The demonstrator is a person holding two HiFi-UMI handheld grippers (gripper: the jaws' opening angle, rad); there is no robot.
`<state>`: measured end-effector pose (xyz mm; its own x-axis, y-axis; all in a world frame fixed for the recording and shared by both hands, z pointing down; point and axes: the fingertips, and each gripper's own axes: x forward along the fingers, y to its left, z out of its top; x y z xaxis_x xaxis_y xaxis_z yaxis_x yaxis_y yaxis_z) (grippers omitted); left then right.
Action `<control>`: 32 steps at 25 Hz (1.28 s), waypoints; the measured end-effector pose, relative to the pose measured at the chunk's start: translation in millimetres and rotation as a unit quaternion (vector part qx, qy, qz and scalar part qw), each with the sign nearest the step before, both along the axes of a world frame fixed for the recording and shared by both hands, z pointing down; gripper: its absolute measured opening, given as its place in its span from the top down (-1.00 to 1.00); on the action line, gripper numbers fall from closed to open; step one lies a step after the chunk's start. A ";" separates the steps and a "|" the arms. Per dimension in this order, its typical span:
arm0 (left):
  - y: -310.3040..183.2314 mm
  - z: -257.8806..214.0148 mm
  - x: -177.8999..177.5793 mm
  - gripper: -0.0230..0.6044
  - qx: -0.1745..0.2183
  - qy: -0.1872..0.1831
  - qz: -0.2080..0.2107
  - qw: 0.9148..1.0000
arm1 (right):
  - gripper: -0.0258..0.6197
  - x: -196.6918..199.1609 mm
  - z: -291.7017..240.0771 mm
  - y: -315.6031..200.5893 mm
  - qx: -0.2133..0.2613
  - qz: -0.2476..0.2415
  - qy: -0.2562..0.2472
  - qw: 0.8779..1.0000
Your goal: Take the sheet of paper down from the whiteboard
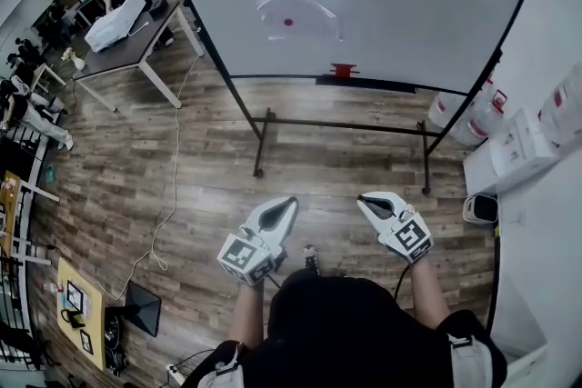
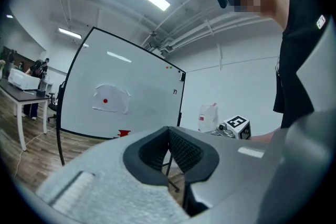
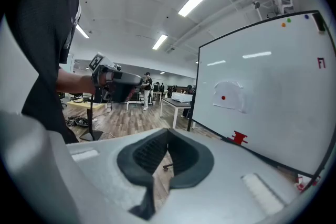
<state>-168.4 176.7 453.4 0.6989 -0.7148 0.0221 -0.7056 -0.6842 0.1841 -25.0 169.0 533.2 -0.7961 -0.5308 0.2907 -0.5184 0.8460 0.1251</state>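
Item count, all positions given from the whiteboard [image 1: 391, 4]:

- Whiteboard: one.
- Sheet of paper [image 1: 316, 17]: one, on the whiteboard's face, left of its middle.
- Red magnet [image 1: 288, 22]: one, on the sheet.
- Red object [image 1: 344, 69]: one, on the whiteboard's lower ledge, below the sheet.
- Grippers: two, the left gripper [image 1: 291, 203] and the right gripper [image 1: 366, 199], both in front of the whiteboard's stand.
- Tabletop [image 1: 136, 45]: one, left of the whiteboard.

Bare wood-plank floor [image 1: 336, 168] lies open between us and the large white black-framed whiteboard [image 1: 409, 4], giving us a clear way to its face. Low down, the board's black metal crossbar and legs [image 1: 346, 124] stand in the way. Off its right edge, white boxes [image 1: 523, 150] and pale plastic containers [image 1: 468, 118] crowd the side; off its left edge stands a dark-topped white-legged table [image 1: 127, 50]. A thin white cable [image 1: 175, 177] trails across the floor at left.
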 end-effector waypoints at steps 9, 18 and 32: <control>-45.5 11.3 -29.3 0.89 -0.041 0.082 0.029 0.995 | 0.91 -25.7 10.8 -37.2 0.004 0.017 0.022 1.000; -90.4 24.6 -67.5 0.90 -0.019 0.048 0.020 0.998 | 0.91 -51.5 17.9 -75.9 0.006 0.042 0.028 0.999; -139.1 54.4 -118.5 0.89 -0.017 0.024 0.003 1.000 | 0.91 -90.0 36.3 -113.2 0.005 0.069 0.054 0.996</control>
